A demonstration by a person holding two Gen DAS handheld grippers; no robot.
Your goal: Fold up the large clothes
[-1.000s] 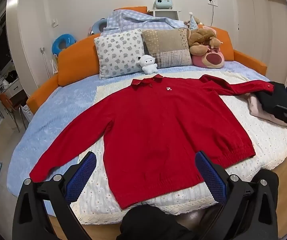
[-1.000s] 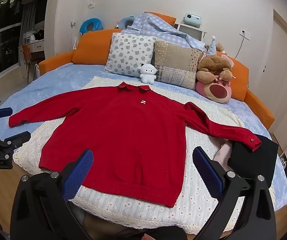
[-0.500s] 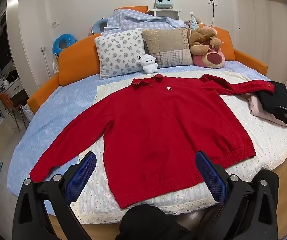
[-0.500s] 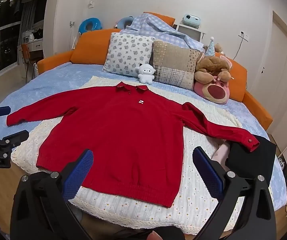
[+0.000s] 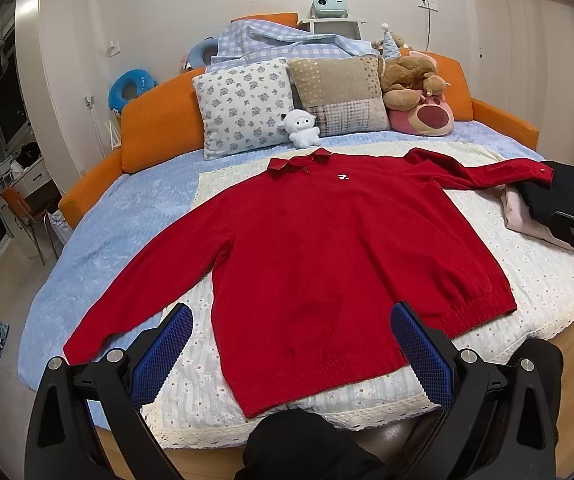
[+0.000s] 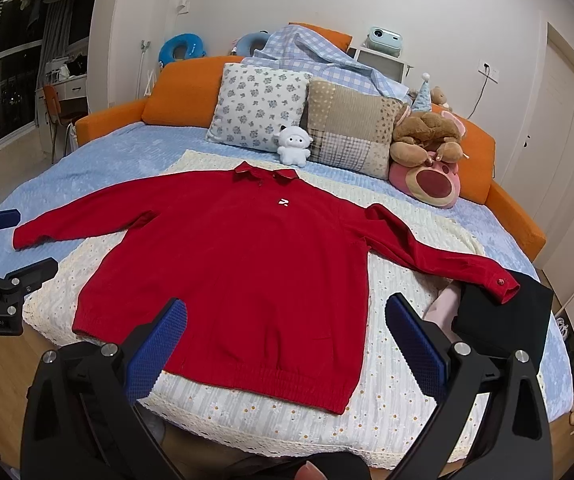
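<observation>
Now, red sweater (image 5: 327,264): flat, front up, sleeves spread, on the cream daisy blanket (image 5: 527,272) across the bed.
Left gripper (image 5: 291,356): jaws wide, empty, above the sweater's hem.
Right gripper (image 6: 287,344): jaws wide, empty, over the hem.
Black folded garment (image 6: 503,320): under the sweater's cuff.
White plush (image 6: 294,145): just beyond the collar.

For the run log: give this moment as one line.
stage: pre-fold | shirt: flat on bed, sleeves out | left claw: open, empty | right claw: open, empty
</observation>
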